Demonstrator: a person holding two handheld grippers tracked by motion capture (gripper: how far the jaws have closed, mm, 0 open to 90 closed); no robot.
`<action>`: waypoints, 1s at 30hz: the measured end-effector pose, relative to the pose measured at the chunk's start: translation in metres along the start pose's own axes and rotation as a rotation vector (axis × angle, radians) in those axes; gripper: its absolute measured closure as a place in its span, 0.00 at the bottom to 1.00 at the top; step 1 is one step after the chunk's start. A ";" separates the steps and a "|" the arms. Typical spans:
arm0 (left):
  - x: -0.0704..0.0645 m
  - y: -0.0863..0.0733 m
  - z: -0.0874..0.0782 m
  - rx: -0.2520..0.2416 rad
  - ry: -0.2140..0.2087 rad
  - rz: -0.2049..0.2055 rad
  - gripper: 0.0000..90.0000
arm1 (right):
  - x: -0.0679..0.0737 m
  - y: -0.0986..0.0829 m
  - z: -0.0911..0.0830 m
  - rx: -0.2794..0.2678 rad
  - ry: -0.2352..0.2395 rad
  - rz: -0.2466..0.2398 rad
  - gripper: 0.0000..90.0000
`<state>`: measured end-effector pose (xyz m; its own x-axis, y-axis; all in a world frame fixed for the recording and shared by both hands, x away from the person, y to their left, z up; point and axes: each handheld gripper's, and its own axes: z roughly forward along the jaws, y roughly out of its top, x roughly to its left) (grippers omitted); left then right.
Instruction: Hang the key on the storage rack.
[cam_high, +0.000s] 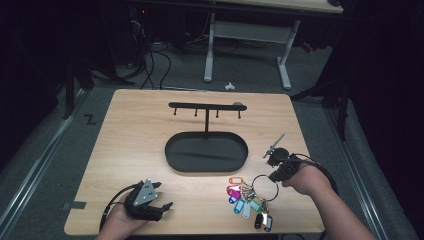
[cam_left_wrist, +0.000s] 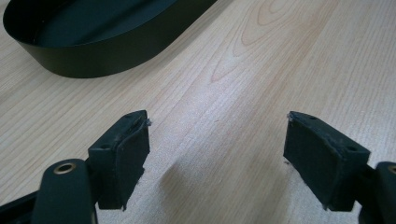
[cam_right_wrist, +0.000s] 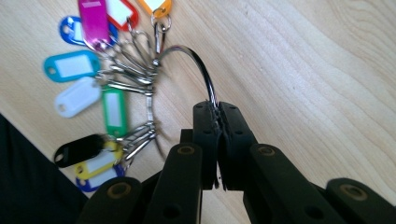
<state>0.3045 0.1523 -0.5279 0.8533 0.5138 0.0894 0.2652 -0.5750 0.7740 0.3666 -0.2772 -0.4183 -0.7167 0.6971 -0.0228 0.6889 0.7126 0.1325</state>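
Right claw (cam_right_wrist: 218, 112) clamped on key ring (cam_right_wrist: 196, 60) | left claw (cam_left_wrist: 217, 154) apart | tags (cam_right_wrist: 88, 93) blurred

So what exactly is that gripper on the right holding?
On the wooden table, look right of the black oval tray. The right gripper is shut on a big metal key ring, the one thing there fanned with coloured plastic tags.

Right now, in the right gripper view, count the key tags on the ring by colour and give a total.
Orange tag: 1
Red tag: 1
Magenta tag: 1
Dark blue tags: 2
Light blue tag: 1
White tag: 1
Green tag: 1
Black tag: 1
Yellow tag: 1
Total: 10
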 end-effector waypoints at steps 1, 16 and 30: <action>0.000 0.000 0.000 0.000 0.000 0.001 0.25 | 0.000 0.000 -0.001 -0.003 -0.001 -0.006 0.97; 0.000 0.000 -0.001 -0.002 0.002 0.001 0.25 | 0.006 0.006 -0.037 -0.021 -0.014 -0.030 0.97; -0.001 0.001 -0.001 -0.022 0.012 0.005 0.25 | 0.007 0.015 -0.064 -0.036 -0.046 -0.048 0.97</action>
<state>0.3036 0.1522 -0.5263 0.8490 0.5186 0.1011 0.2505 -0.5637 0.7871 0.3654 -0.2669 -0.3529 -0.7424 0.6658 -0.0752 0.6491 0.7425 0.1657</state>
